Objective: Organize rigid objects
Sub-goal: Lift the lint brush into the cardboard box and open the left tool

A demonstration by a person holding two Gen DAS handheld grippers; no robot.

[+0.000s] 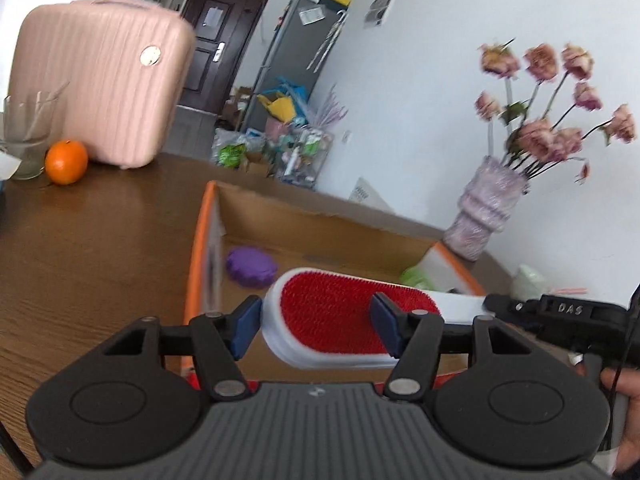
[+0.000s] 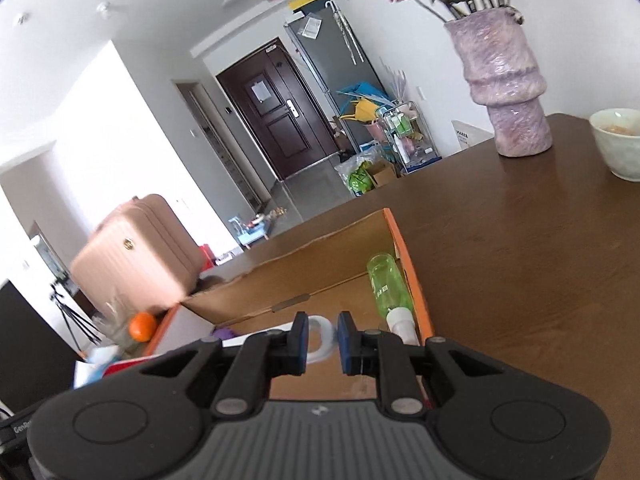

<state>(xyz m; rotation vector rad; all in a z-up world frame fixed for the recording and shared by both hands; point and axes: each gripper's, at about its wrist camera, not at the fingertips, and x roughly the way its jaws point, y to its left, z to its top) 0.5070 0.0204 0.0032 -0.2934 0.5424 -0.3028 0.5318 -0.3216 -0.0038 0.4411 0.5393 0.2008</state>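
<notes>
On the brown wooden table (image 2: 520, 260), a cardboard box (image 2: 320, 276) faces the hallway door (image 2: 276, 112).

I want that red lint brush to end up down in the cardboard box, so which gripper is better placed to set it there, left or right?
Right. The right gripper has the ring handle of the lint brush between its pads, above the cardboard box. The left gripper is open around the brush head, not clamping it.

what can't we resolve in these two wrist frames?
- Left wrist: whether the left gripper touches the lint brush; depth is unclear.
- Right wrist: whether the right gripper grips the brush's handle loop; fingers cover it.
- Left wrist: the green bottle, behind the brush.
</notes>
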